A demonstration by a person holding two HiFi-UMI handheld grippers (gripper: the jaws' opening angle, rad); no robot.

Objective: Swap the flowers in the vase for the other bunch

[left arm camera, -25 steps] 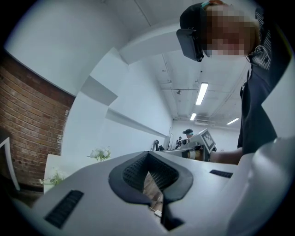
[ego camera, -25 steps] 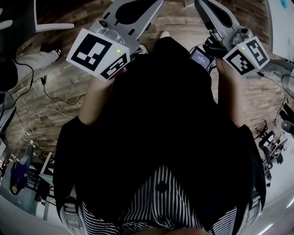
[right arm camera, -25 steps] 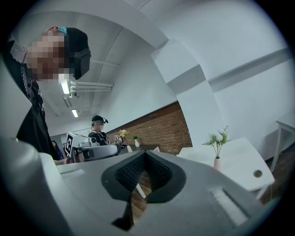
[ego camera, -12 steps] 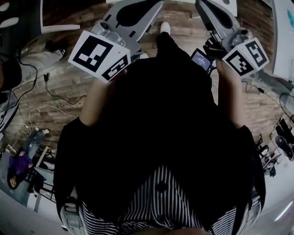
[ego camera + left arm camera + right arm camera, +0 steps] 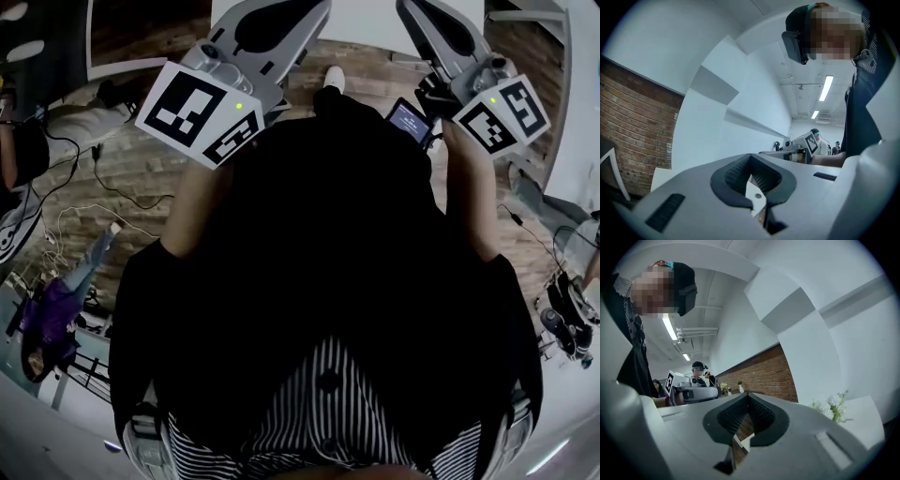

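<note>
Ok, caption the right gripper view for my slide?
Shut, empty grey right gripper aimed along a red brick wall, white flowers nearby.

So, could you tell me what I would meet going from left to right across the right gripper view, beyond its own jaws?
left gripper → distant pale bunch → small white vase → white flowers

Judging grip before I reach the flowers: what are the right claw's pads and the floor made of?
Right claw pads: matt black, finely ribbed, likely rubber. Floor: brown planks with grain and seams, wood or wood-look laminate.
</note>
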